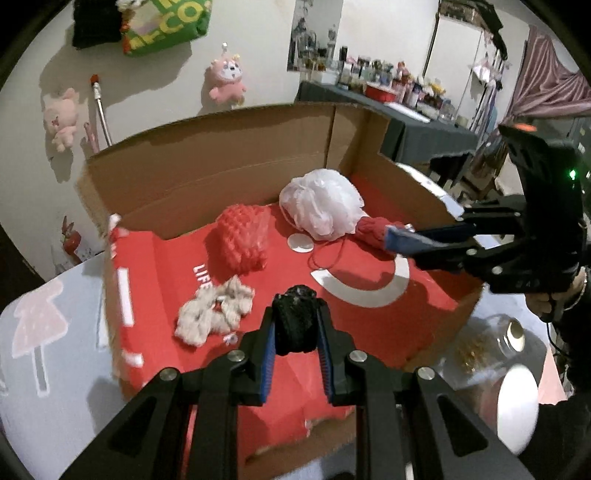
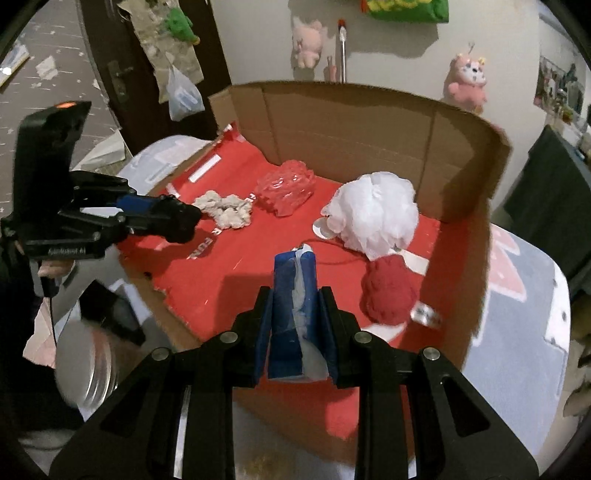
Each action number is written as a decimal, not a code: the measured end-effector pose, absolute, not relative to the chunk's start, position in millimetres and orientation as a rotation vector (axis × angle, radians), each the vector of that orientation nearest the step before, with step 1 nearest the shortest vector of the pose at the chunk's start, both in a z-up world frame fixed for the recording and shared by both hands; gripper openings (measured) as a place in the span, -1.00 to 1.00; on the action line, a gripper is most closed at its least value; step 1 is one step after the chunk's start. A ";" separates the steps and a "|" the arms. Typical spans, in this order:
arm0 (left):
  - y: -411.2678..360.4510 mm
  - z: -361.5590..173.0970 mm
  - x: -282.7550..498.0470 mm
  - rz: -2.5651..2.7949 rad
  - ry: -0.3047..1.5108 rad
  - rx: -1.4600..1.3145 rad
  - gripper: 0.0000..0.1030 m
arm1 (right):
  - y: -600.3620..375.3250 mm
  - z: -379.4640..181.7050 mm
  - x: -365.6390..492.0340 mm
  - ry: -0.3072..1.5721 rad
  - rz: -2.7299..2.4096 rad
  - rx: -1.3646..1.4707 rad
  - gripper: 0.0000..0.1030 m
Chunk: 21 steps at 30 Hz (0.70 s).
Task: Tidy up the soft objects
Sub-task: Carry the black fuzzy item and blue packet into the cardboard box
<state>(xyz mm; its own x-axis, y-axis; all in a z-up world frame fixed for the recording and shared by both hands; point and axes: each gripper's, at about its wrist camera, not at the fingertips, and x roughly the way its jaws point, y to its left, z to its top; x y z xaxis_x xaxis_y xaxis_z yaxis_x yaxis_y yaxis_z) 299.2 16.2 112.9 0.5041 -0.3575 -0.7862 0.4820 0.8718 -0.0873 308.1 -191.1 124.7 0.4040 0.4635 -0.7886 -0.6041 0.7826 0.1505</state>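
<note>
**Two Grippers Hold Soft Things Over a Red Box**

A big cardboard box (image 1: 221, 158) sits on a table with a pale cloth (image 1: 48, 332) that has pink shapes on it. The box is cut open at the front. Its floor is red with white marks, and its brown walls stand up at the back and the sides.

The left gripper (image 1: 295, 325) is closed tight on a black fuzzy thing (image 1: 295, 321). It holds it over the front part of the red floor. The right gripper (image 2: 295, 317) is closed tight on a blue and white soft thing (image 2: 295, 306), also over the front of the box.

More soft things lie on the red floor. A cream scrunchie (image 1: 214, 314) is near the left side. A red bumpy net (image 1: 240, 240) lies behind it. A white puffy ball (image 1: 321, 206) sits near the back wall, with a thin red string beside it. A dark red woolly thing (image 2: 388, 295) lies right by the white ball, touching it.

The wall behind is pale. Two pink plush toys (image 1: 227, 79) hang on it, and a green bag (image 1: 166, 26) hangs higher up. On the right, a long table with a dark cloth (image 1: 417, 129) is full of bottles and small jars. A dark door (image 2: 122, 66) stands to the left. A shiny glass jar (image 1: 509, 332) stands on the table next to the box.
</note>
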 end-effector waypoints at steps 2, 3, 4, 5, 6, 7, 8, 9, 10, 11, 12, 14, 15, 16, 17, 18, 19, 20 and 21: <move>5.2 109.4 311.3 -0.505 0.931 0.181 -0.58 | -181.1 119.9 323.3 0.967 0.662 -0.190 -0.54; 1.9 107.5 315.6 -0.507 0.940 0.190 -0.58 | -177.4 118.0 328.8 0.978 0.658 -0.195 -0.54; -1.6 104.9 320.1 -0.509 0.947 0.200 -0.58 | -174.0 115.1 335.0 0.994 0.658 -0.196 -0.54; -6.1 102.3 324.4 -0.509 0.956 0.216 -0.58 | -170.1 112.3 341.2 1.009 0.657 -0.197 -0.54; -10.1 98.9 329.2 -0.505 0.965 0.233 -0.58 | -166.6 109.9 345.3 1.022 0.654 -0.198 -0.54; -13.3 96.1 333.5 -0.501 0.972 0.242 -0.58 | -163.2 105.8 351.5 1.046 0.653 -0.196 -0.54; -16.4 93.0 338.0 -0.497 0.982 0.247 -0.58 | -161.2 101.6 356.3 1.064 0.650 -0.191 -0.54; -19.0 89.1 342.8 -0.494 0.993 0.253 -0.58 | -159.8 97.9 360.9 1.082 0.644 -0.187 -0.54; -20.9 86.4 346.7 -0.489 0.999 0.255 -0.58 | -158.4 93.8 365.1 1.097 0.635 -0.182 -0.54; -22.2 84.3 350.2 -0.483 1.003 0.256 -0.58 | -156.8 89.1 370.5 1.115 0.627 -0.178 -0.54; -23.4 82.1 354.0 -0.483 1.009 0.254 -0.58 | -155.8 86.3 372.8 1.124 0.624 -0.176 -0.54; -24.9 78.7 359.7 -0.478 1.016 0.254 -0.58 | -153.7 81.0 377.8 1.137 0.617 -0.169 -0.54; -25.6 76.8 362.5 -0.470 1.019 0.254 -0.58 | -151.8 78.0 380.5 1.147 0.609 -0.172 -0.53; -25.8 75.3 364.6 -0.467 1.023 0.252 -0.57 | -150.9 76.4 382.2 1.151 0.600 -0.177 -0.53; -25.5 73.3 366.5 -0.464 1.029 0.250 -0.57 | -149.8 74.5 383.5 1.156 0.594 -0.177 -0.53; -25.0 71.7 367.9 -0.460 1.031 0.250 -0.57 | -149.2 73.2 385.0 1.164 0.590 -0.176 -0.53; -24.2 70.4 369.0 -0.455 1.031 0.249 -0.57 | -149.1 71.8 386.6 1.169 0.584 -0.176 -0.53; -23.4 69.5 369.8 -0.454 1.033 0.245 -0.57 | -148.5 70.9 387.9 1.172 0.574 -0.177 -0.53; -22.4 68.2 370.6 -0.454 1.037 0.240 -0.57 | -148.7 70.5 388.4 1.173 0.570 -0.178 -0.53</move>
<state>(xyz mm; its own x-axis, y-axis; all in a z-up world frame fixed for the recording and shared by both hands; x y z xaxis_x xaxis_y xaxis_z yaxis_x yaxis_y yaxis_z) 370.6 -22.4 68.2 0.4274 -0.2480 -0.8694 0.4702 0.8823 -0.0206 388.4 -148.7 70.5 0.2654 0.3291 -0.9062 -0.5095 0.8458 0.1579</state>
